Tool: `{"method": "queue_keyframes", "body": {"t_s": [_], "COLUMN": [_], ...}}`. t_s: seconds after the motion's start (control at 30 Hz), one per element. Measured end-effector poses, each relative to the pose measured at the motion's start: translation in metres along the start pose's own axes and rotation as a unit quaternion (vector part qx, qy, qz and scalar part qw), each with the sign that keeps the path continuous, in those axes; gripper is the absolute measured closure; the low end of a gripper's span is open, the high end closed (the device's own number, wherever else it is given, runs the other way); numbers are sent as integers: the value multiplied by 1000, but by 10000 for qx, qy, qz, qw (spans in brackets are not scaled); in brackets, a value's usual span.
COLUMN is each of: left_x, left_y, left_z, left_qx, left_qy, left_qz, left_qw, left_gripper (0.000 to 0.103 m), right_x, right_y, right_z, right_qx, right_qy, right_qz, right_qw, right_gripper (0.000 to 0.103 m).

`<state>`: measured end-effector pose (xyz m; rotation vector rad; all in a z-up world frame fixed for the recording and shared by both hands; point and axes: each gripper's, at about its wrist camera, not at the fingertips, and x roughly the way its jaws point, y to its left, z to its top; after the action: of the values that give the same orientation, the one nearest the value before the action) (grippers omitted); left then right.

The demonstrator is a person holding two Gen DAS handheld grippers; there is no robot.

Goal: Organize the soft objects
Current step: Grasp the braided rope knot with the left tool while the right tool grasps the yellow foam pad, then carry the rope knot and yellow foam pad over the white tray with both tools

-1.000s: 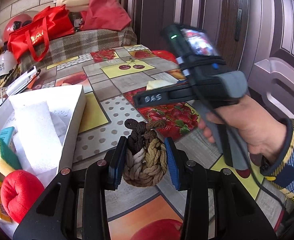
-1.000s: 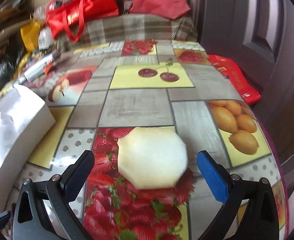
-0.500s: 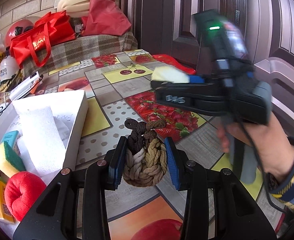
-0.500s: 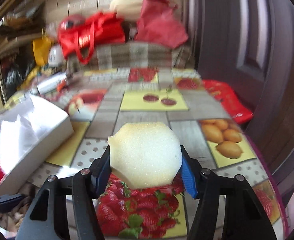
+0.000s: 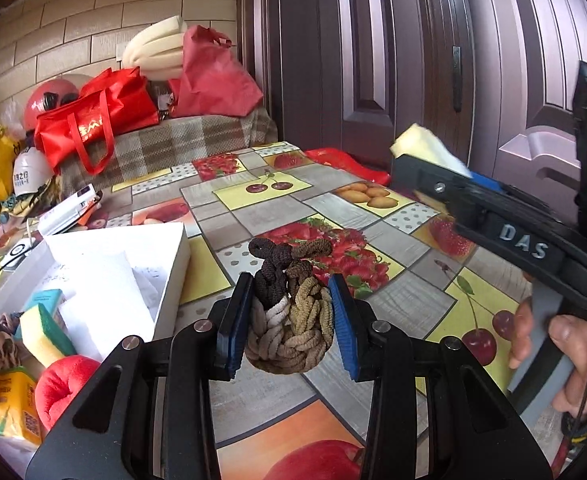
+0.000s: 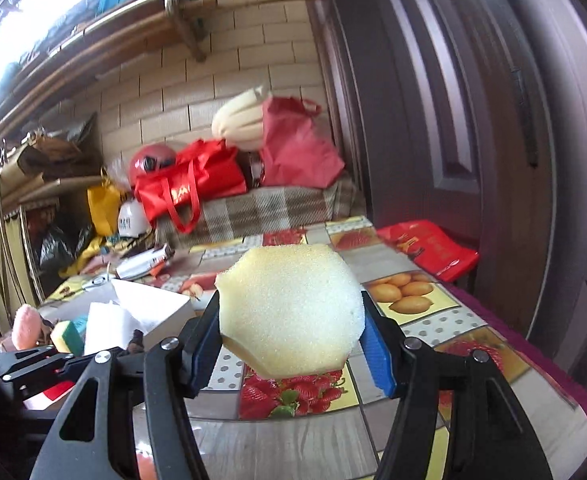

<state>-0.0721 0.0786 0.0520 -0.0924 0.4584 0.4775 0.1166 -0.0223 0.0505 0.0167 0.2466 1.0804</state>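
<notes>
1. Left gripper (image 5: 291, 320): clenched on a bundle of braided hair ties (image 5: 289, 320), lower centre of the left wrist view. The blue pads press the bundle's 2 sides; it hangs clear of the bench (image 5: 253, 396), judging by the gap beneath it.
2. Bundle handling: soft, light, loosely knotted in brown, tan and cream. The dark loops at the top stick out free past the pads and could snag. Best held across the thick knotted middle, as now.
3. Right gripper (image 6: 291, 328): grasping a pale yellow foam sponge (image 6: 289, 312), centre of the right wrist view, lifted off the bench. Its jaws have just been closing, with the sponge between them; the pads now meet its left and right edges.
4. Sponge handling: very light, springy, flat with cut corners. It gives under pressure, so a moderate squeeze across the width should do; a hard one would buckle it.
5. White box (image 5: 173, 256): open, left of the left wrist view, holding white foam, a yellow-green sponge (image 5: 45, 332) and a red plush item (image 5: 65, 384). Likely destination for both held items.
</notes>
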Motion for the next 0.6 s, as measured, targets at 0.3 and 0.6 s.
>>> {"method": "queue_keyframes", "body": {"t_s": [0.3,0.6], "left_x": [-4,-11], "left_y": [2,5], "left_z": [-1,-2], "left_qx": [-60,-111], "left_qy": [-86,-205], "left_qz": [26,48], "left_qw": [9999,9997], "left_gripper": [66,66], "right_x": [8,1], "right_y": [0,5], "right_z": [0,-3], "right_qx": [50,-93], "right_qy": [134,119], "right_qz": [-62,6], "right_qw": [9999,9999], "right_gripper": [39,39]}}
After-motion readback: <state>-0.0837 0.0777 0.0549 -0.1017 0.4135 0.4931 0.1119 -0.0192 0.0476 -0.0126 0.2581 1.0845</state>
